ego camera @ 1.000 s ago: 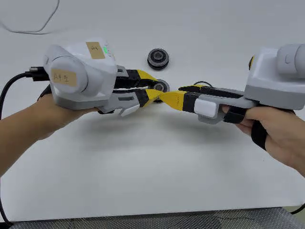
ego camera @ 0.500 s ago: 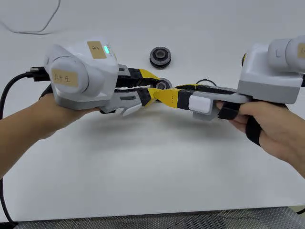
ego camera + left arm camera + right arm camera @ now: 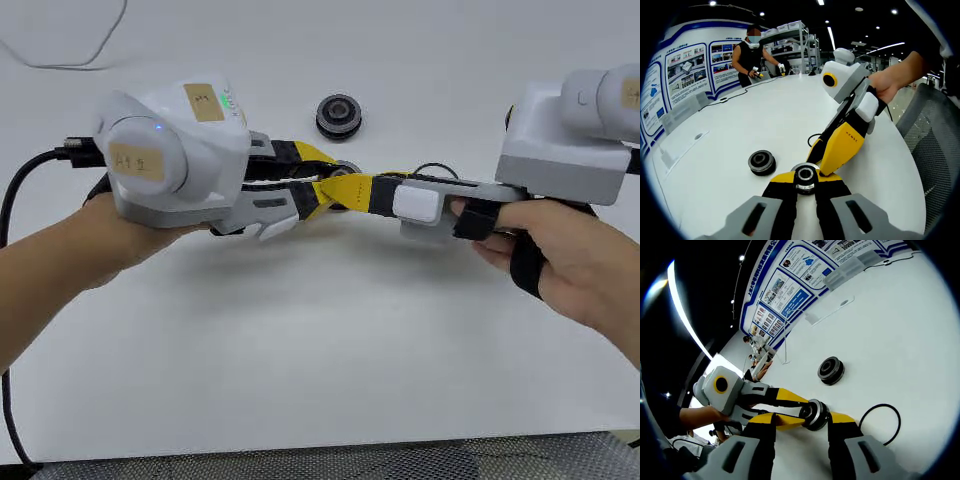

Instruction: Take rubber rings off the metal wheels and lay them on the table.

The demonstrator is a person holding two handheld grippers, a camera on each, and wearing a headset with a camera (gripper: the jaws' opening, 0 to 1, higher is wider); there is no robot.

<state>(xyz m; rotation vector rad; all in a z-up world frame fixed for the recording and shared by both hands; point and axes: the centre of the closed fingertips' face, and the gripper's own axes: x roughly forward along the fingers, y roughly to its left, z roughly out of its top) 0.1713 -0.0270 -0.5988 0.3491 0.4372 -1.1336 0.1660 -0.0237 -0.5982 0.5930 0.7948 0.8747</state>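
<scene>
Clamping the metal wheel (image 3: 805,178) tight in the left claw (image 3: 325,186); holding the right claw (image 3: 806,421) parted astride it, reaching from 3 o'clock in head view.

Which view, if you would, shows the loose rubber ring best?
The right gripper view: the rubber ring lies nearly whole beside its jaws. In the head and left gripper views, the right gripper hides most.

A wide white table (image 3: 790,110) is being lit by ceiling strip lights (image 3: 831,37). A curved wall (image 3: 705,27) is being covered by blue-framed poster boards (image 3: 687,65). Storage boxes (image 3: 790,26) are being held on a metal shelving rack (image 3: 799,47) behind the table.
</scene>
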